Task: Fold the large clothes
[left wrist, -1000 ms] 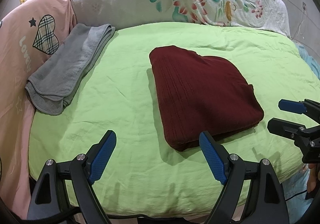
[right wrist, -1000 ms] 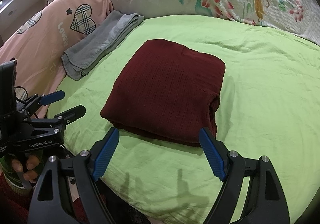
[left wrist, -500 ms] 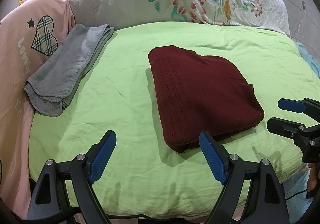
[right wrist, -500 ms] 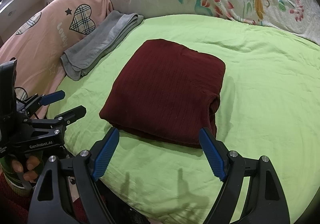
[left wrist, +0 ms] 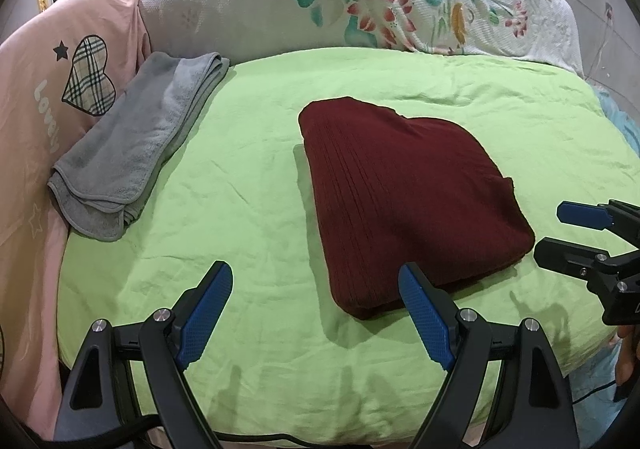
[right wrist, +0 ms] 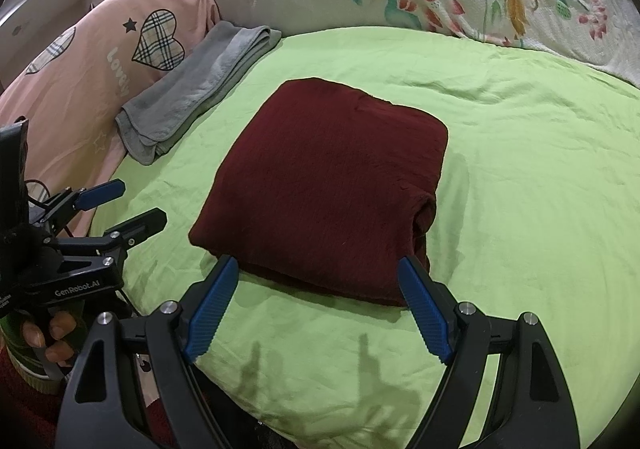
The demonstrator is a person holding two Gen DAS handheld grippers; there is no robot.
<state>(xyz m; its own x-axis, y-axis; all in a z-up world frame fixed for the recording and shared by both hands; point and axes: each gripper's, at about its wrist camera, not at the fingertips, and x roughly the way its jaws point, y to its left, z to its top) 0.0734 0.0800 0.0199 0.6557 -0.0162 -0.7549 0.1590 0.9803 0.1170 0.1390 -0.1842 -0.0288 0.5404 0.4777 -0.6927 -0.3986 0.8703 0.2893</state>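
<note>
A dark red knit garment (left wrist: 404, 197) lies folded into a thick rectangle on the light green bed sheet (left wrist: 240, 177); it also shows in the right wrist view (right wrist: 328, 189). My left gripper (left wrist: 316, 309) is open and empty, held above the sheet near the garment's front left corner. My right gripper (right wrist: 320, 305) is open and empty, held just in front of the garment's near edge. Each gripper shows in the other's view: the right one (left wrist: 560, 233) beside the garment's right corner, the left one (right wrist: 124, 205) to its left.
A folded grey towel (left wrist: 136, 145) lies at the sheet's left edge against a pink pillow with a plaid heart (left wrist: 48, 89). A white floral quilt (left wrist: 360, 1) is bunched along the back. The bed's front edge (left wrist: 320, 425) is close below the grippers.
Both grippers have drifted very slightly; the view barely shifts. The garment has not moved and both grippers stay open.
</note>
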